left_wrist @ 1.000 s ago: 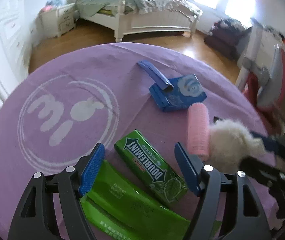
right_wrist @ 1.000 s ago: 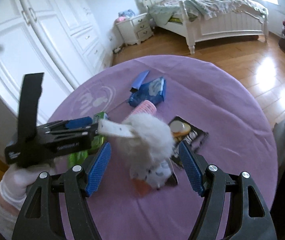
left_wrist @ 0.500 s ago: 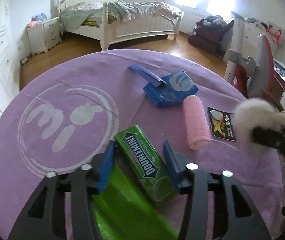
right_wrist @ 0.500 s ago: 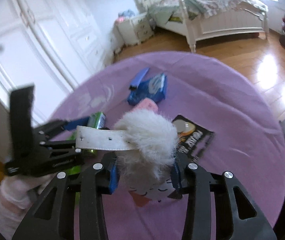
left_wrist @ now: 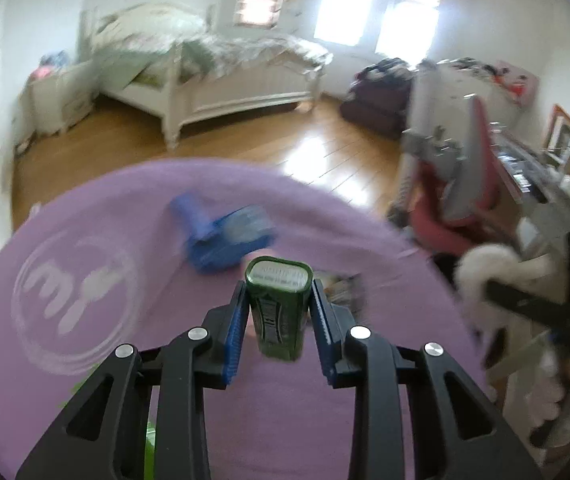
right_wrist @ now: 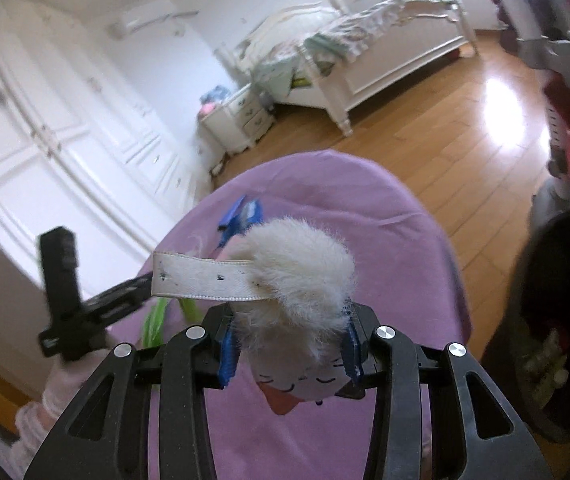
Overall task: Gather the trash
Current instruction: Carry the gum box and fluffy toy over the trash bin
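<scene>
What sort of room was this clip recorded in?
A bedroom, most likely: a white-framed bed with rumpled bedding, a white nightstand beside it, and tall white built-in wardrobe doors along one wall.

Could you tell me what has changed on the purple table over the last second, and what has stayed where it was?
The left gripper closed on the green gum pack and lifted it off the purple table; its jaws are closing. The right gripper clamped the white fluffy toy and raised it. The blue packet stayed put, and some green wrapper remains on the cloth.
</scene>
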`<state>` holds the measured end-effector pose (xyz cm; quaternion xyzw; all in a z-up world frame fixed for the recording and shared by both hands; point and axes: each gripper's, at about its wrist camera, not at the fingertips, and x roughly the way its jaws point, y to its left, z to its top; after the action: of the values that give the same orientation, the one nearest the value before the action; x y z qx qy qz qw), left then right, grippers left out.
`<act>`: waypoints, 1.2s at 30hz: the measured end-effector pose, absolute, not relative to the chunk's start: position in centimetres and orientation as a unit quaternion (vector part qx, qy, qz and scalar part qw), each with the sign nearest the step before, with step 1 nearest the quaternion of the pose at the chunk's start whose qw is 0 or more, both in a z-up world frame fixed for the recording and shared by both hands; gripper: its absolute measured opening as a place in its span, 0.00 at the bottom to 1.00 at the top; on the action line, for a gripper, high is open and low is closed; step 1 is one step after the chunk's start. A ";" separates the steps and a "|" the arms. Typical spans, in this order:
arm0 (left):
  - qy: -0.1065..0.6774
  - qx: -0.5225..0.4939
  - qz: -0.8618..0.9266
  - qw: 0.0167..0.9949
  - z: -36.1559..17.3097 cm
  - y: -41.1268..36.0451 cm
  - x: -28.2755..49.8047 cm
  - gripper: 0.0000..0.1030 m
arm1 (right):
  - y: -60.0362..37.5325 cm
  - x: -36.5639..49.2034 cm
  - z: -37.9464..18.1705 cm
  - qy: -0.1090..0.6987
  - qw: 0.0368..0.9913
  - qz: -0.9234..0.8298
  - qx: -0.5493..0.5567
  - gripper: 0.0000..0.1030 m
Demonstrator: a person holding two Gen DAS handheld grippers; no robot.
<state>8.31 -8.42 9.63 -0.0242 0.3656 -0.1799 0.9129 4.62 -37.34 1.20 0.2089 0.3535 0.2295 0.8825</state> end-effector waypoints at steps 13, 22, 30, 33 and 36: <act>0.342 -0.008 -0.341 0.876 11.1 -25.4 8.1 0.30 | -51.1 1.5 0.2 0.302 0.905 0.101 0.281 0.40; 0.393 -0.025 -0.424 0.816 6.6 -33.4 8.8 0.30 | -59.1 -0.1 -2.3 0.294 0.901 0.027 0.317 0.40; 0.431 -0.035 -0.449 0.782 3.8 -36.6 9.3 0.30 | -62.3 -0.4 -4.4 0.294 0.894 -0.006 0.337 0.40; 0.437 -0.032 -0.451 0.777 3.2 -37.4 9.3 0.30 | -62.8 -0.4 -5.2 0.298 0.892 -0.013 0.340 0.40; 0.446 -0.022 -0.451 0.773 2.6 -38.2 9.2 0.30 | -62.8 -0.3 -5.9 0.304 0.889 -0.018 0.341 0.40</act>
<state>9.23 -38.24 2.59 -0.0225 0.4456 -0.4509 0.7731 -0.34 -62.76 -5.86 0.3411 0.3038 -0.0184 0.8894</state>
